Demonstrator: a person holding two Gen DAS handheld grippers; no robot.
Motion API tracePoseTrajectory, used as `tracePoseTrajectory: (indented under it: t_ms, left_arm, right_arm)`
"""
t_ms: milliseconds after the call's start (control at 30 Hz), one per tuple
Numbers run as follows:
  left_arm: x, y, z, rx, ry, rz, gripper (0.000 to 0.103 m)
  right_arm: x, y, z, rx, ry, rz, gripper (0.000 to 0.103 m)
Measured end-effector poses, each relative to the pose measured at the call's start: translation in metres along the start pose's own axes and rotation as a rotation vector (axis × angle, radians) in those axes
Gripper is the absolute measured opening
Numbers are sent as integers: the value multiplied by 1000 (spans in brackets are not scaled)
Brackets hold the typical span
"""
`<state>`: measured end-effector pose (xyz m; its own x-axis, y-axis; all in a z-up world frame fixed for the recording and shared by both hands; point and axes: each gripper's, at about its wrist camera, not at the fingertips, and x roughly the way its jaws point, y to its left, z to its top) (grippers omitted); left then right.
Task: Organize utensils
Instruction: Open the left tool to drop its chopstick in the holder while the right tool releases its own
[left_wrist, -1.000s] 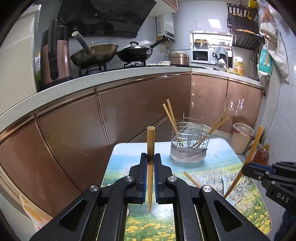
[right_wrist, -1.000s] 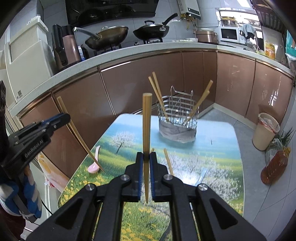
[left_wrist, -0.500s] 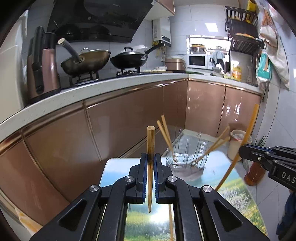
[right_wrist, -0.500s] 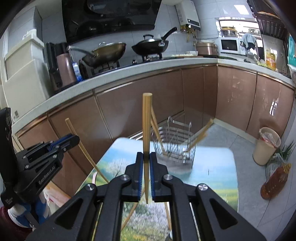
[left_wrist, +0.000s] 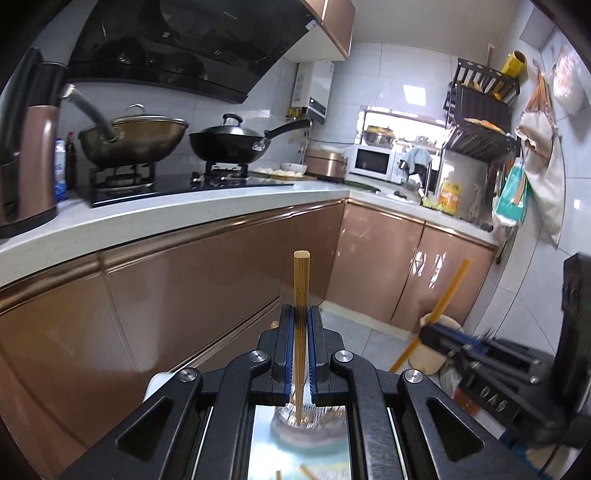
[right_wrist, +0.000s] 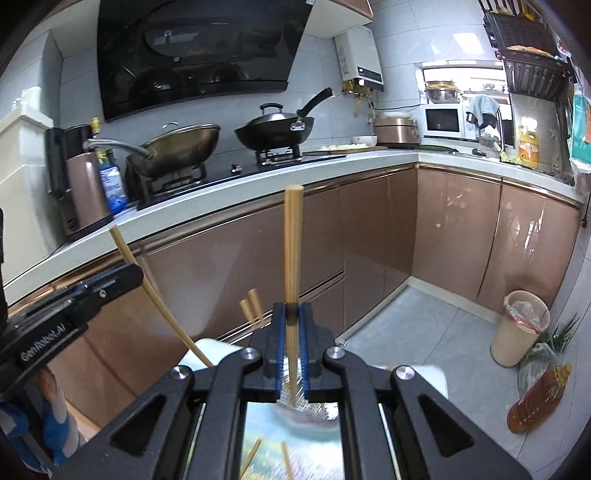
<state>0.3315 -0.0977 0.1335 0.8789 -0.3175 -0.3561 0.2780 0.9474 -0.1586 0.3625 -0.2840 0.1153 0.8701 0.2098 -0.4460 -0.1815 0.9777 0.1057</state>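
My left gripper (left_wrist: 301, 310) is shut on a wooden chopstick (left_wrist: 301, 273) that stands upright between its blue pads. My right gripper (right_wrist: 292, 308) is shut on a second upright chopstick (right_wrist: 293, 243). Both hang above the wire utensil holder (right_wrist: 308, 408), which shows blurred under the fingers, also low in the left wrist view as the holder (left_wrist: 314, 417). Chopstick tips (right_wrist: 251, 304) stick up from it. Each view shows the other gripper from the side: the right gripper (left_wrist: 424, 334) with its chopstick (left_wrist: 448, 295), the left gripper (right_wrist: 135, 273) with its chopstick (right_wrist: 151, 291).
Loose chopsticks (right_wrist: 251, 456) lie on the landscape-print table (right_wrist: 266, 424) below. Brown cabinets (right_wrist: 454, 229) and a white counter with two woks (right_wrist: 275, 131) stand behind. A lined bin (right_wrist: 519, 326) and an oil bottle (right_wrist: 535, 400) stand on the floor at right.
Both grippers have risen and moved forward over the table with their chopsticks. The holder has slid from mid-view down to under the fingers, and most of the table has dropped out of view.
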Motion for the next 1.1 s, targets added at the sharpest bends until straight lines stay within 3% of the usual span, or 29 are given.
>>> tracePoseTrajectory:
  t_ms: [167, 500, 967, 1033, 1100]
  left_arm:
    - [40, -4, -1, -18, 17, -22, 6]
    - [118, 1, -49, -29, 132, 23, 6]
    - [117, 6, -69, 9, 189, 46, 7]
    - [113, 5, -69, 15, 193, 47, 10]
    - [106, 5, -68, 17, 196, 48, 19]
  right_arm:
    - [35, -15, -8, 1, 28, -16, 6]
    - [86, -22, -49, -6, 101, -43, 6]
    - [83, -24, -68, -6, 147, -59, 8]
    - [78, -25, -68, 6, 151, -61, 8]
    - [72, -27, -68, 13, 154, -64, 10]
